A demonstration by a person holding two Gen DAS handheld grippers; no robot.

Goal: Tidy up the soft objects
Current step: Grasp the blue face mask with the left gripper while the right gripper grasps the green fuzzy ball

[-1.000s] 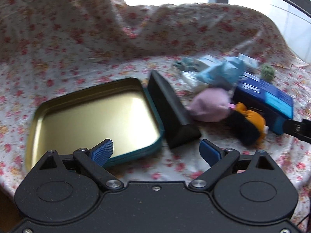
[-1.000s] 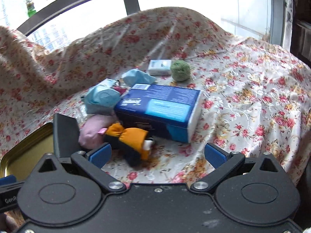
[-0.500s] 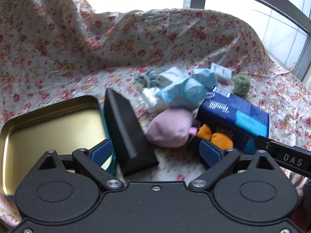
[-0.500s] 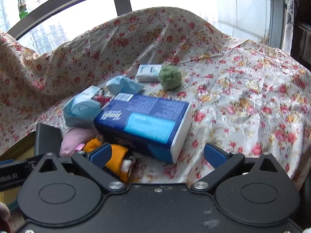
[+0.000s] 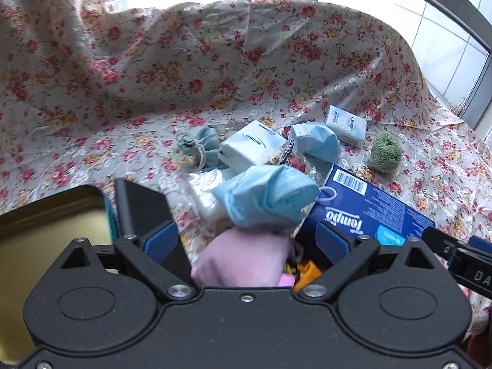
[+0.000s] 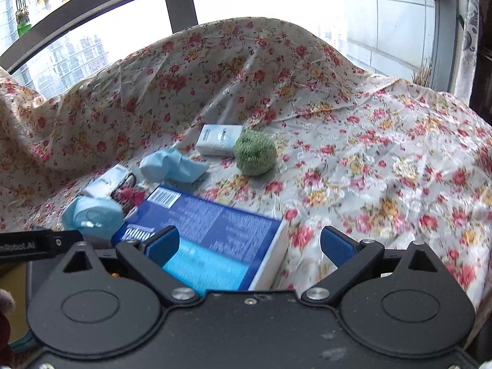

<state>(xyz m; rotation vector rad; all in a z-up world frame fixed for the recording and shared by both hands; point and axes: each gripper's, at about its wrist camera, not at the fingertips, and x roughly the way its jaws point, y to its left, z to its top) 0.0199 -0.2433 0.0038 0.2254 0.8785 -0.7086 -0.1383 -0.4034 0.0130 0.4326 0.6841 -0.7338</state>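
A floral cloth [image 5: 233,70] covers the whole tabletop and rises in folds toward the window behind; every soft thing lies on it in a loose cluster. The left tool [image 5: 247,240] hangs with its 2 blue pads wide apart, clamped on nothing; a pink pouch [image 5: 243,258] lies between and below them, though contact cannot be told. The right tool [image 6: 249,244] also has its pads wide apart and empty, poised above the near end of the blue tissue box [image 6: 212,236]. At the left edge of the left view sits an open gold-lined tin [image 5: 46,230], with a black wedge-shaped block [image 5: 141,206] just beside it. The tissue box lies flat, right of the pink pouch; a crumpled light-blue face mask [image 5: 267,196] rests on top of the pouch and against the box's corner. Behind it are a white tissue pack [image 5: 250,149], a 2nd light-blue mask [image 5: 316,141], and farther back a 2nd white tissue pack [image 5: 346,124]. A small teal drawstring bag [image 5: 204,147] lies left of the nearer pack; a green fuzzy ball [image 5: 384,152] sits apart at the right, touching the far pack in the right view. An orange scrap [image 5: 306,276] peeks out beside the pouch.
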